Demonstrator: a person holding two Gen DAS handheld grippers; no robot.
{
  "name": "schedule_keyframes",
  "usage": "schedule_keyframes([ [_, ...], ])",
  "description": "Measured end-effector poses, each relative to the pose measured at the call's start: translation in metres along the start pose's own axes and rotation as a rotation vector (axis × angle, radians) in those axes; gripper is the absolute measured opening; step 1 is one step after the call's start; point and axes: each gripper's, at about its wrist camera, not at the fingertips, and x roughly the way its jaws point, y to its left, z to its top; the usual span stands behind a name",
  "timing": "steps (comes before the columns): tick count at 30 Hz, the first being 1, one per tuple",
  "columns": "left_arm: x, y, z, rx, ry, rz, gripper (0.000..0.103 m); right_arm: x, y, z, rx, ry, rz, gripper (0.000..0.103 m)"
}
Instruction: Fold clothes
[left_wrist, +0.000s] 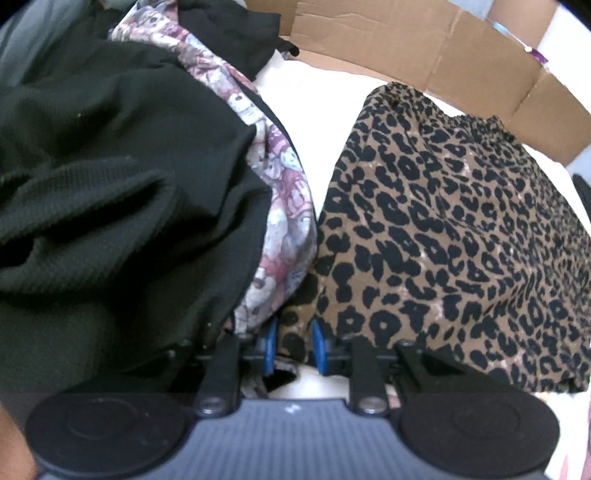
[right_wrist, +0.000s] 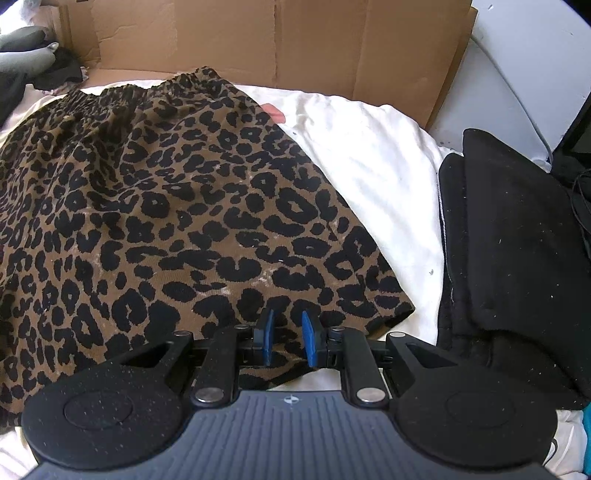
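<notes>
Seen from the left wrist camera, a heap of black garments fills the far left, with a pale patterned cloth in pinks and greys running down its right edge. Just right of that cloth lies the leopard-print skirt, spread flat on a white sheet, its gathered waistband at the far side and its hem at the near side. Behind it stands a wall of brown cardboard. The left gripper points steeply down at the skirt's near left corner; its blue jaws are drawn close with a fold of the leopard cloth pinched between them.

In the right wrist view, the same leopard-print skirt covers the left and middle of the white sheet, again with the waistband far and the hem near. The right gripper sits at the near right corner of the hem, its blue jaws narrowed on the skirt's edge, cloth between the pads. Right of the bare sheet lies a stack of folded black clothing, well apart from the skirt. The brown cardboard closes off the far side, and a few grey and dark garments are bunched at the far left corner.
</notes>
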Motion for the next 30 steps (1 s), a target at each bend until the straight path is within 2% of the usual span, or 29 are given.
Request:
schedule_keyframes([
  [6,-0.004,0.007,0.000,-0.057,-0.010,-0.035,0.019,-0.005,0.001,0.000,0.017,-0.002,0.014,0.023],
  [10,-0.010,0.007,0.001,-0.060,-0.019,-0.056,0.011,-0.017,0.001,-0.002,0.052,-0.003,0.036,0.023],
  [17,-0.020,0.003,0.002,-0.078,-0.041,-0.090,0.011,-0.027,0.009,-0.007,0.053,0.003,0.078,0.024],
  [20,-0.012,0.005,0.003,-0.101,-0.034,-0.099,0.015,-0.027,0.011,-0.005,0.053,0.005,0.091,0.024],
  [23,-0.005,0.004,0.002,-0.084,-0.038,-0.126,0.029,-0.026,0.013,-0.002,0.051,0.000,0.100,0.026],
  [30,0.006,0.008,0.001,-0.091,-0.043,-0.141,0.028,-0.024,0.018,-0.004,0.035,0.013,0.105,0.030],
])
